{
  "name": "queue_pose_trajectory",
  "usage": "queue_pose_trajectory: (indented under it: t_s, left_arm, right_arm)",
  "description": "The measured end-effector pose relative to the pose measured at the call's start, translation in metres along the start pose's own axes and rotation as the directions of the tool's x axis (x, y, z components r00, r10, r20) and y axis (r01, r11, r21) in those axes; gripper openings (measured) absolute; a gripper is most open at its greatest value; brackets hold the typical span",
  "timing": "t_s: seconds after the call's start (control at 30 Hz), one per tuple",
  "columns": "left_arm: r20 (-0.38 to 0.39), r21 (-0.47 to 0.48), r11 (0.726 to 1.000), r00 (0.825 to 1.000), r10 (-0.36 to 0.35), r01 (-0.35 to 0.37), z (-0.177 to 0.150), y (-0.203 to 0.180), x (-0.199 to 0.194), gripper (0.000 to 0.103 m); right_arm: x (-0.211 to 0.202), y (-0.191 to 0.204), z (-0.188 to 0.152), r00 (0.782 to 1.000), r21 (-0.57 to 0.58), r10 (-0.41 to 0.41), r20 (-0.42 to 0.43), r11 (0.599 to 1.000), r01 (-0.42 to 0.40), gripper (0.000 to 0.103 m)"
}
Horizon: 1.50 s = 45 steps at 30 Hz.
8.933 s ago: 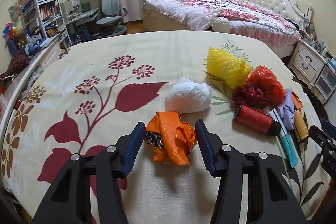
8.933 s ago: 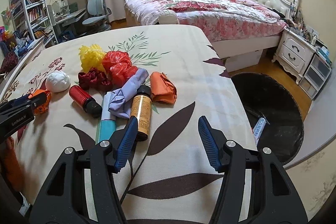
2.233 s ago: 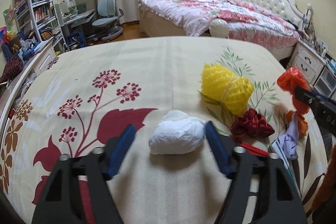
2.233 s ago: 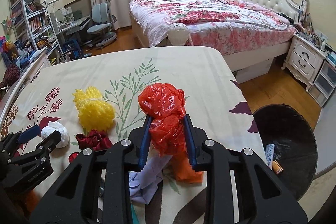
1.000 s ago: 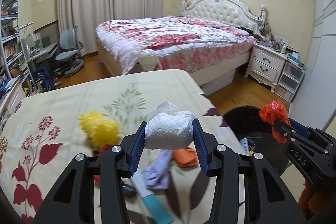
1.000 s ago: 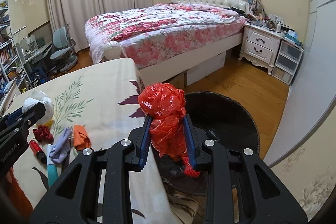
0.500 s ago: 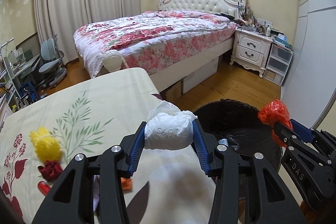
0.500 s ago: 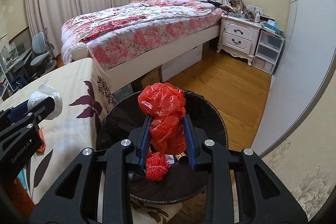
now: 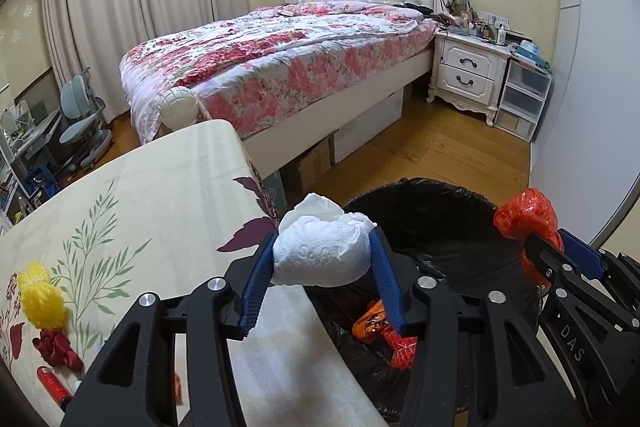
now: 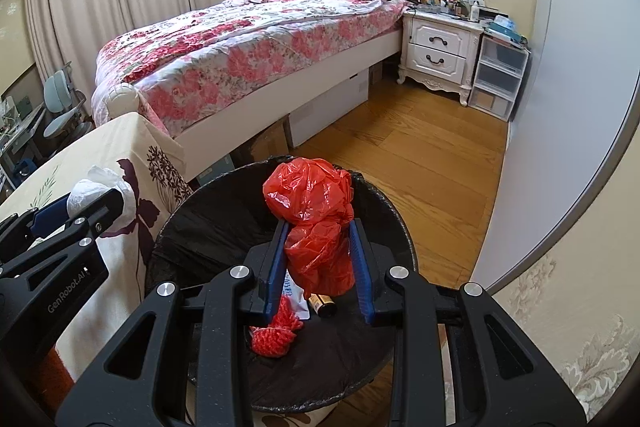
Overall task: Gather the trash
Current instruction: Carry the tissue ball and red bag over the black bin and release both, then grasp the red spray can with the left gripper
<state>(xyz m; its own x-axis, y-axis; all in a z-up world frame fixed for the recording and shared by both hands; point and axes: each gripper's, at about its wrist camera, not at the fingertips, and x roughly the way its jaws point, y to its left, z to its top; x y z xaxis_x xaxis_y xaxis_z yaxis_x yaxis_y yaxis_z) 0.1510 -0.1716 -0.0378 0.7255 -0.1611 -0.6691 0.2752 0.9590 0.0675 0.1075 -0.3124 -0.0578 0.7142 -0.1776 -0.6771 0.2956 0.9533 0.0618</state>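
Trash bin (image 10: 224, 223), black-lined, sits on the wood floor at the corner of the cloth-covered table (image 9: 168, 187); both grippers hang over it, each with a load.

Left gripper (image 9: 322, 267): jaws have just been opening, but the white wad of tissue (image 9: 320, 253) is between the blue pads, which touch it on both sides. In the left wrist view the wad sits over the bin's near rim, right at the table edge. In the right wrist view the same wad (image 10: 96, 193) shows at frame left, beside the table corner.

Right gripper (image 10: 318, 259): jaws narrow, clamped on a crumpled red plastic bag (image 10: 314, 223); top of the bag bulges above the pads. It hangs over the bin opening. From the left wrist view the bag (image 9: 526, 217) is over the bin's far-right rim.

Inside the bin: red mesh ball (image 10: 276, 333), a small dark bottle with a gold band (image 10: 322, 303), a white wrapper (image 10: 294, 293), an orange scrap (image 9: 370, 321).

On the table, far left: yellow mesh ball (image 9: 40, 297), dark red scrunched piece (image 9: 56, 347), red cylinder (image 9: 52, 383).
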Motion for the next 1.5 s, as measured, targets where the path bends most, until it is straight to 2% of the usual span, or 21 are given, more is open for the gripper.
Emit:
queue_pose_trajectory:
  t_s: [0.1, 0.17, 0.27, 0.43, 0.47, 0.6, 0.67, 0.8, 0.9, 1.1, 1.5]
  left_arm:
    - [-0.007, 0.003, 1.0, 1.0, 0.002, -0.002, 0.001, -0.002, 0.004, 0.057]
    - [-0.004, 0.004, 1.0, 1.0, 0.003, -0.003, 0.001, -0.003, 0.004, 0.071]
    - [-0.004, 0.011, 1.0, 1.0, 0.005, -0.005, 0.003, -0.005, 0.007, 0.074]
    - [0.003, 0.011, 1.0, 1.0, 0.011, -0.011, 0.004, -0.004, 0.007, 0.08]
    - [0.004, 0.011, 1.0, 1.0, 0.011, -0.011, 0.004, -0.005, 0.007, 0.081]
    - [0.011, 0.01, 1.0, 1.0, 0.025, -0.026, 0.004, -0.003, 0.004, 0.083]
    - [0.011, 0.005, 1.0, 1.0, 0.024, -0.025, 0.005, -0.001, 0.001, 0.084]
    - [0.018, -0.006, 1.0, 0.999, 0.028, -0.028, 0.004, 0.004, -0.008, 0.085]
    - [0.018, -0.011, 0.999, 0.999, 0.035, -0.035, 0.003, 0.01, -0.014, 0.086]
    - [0.025, -0.022, 0.998, 0.998, 0.06, -0.06, -0.001, 0.022, -0.031, 0.086]
    - [0.008, -0.094, 0.988, 0.992, 0.128, -0.126, -0.028, 0.072, -0.068, 0.086]
  right_arm:
    - [0.003, -0.003, 0.0, 1.0, 0.001, -0.007, -0.003, 1.0, 0.007, 0.03]
    - [0.005, -0.004, 0.0, 1.0, 0.005, -0.008, -0.005, 1.0, 0.008, 0.032]
    - [0.006, -0.005, 0.0, 1.0, 0.008, -0.019, -0.001, 1.0, 0.019, 0.041]
    - [0.005, -0.008, 0.0, 1.0, 0.013, -0.031, 0.004, 0.999, 0.031, 0.045]
    - [0.004, -0.009, 0.0, 0.999, 0.014, -0.035, 0.006, 0.999, 0.034, 0.048]
    - [0.002, -0.008, 0.002, 0.999, 0.014, -0.048, 0.014, 0.999, 0.048, 0.052]
    - [0.0, -0.009, 0.002, 0.998, 0.015, -0.054, 0.018, 0.998, 0.053, 0.058]
    - [-0.005, -0.009, 0.002, 0.998, 0.02, -0.058, 0.025, 0.998, 0.057, 0.061]
    - [-0.01, -0.006, 0.001, 0.998, 0.013, -0.056, 0.031, 0.998, 0.055, 0.066]
    - [-0.023, 0.004, -0.001, 0.999, 0.0, -0.033, 0.039, 0.999, 0.033, 0.068]
    - [-0.048, 0.048, -0.02, 0.998, -0.073, 0.053, 0.031, 0.996, -0.05, 0.068]
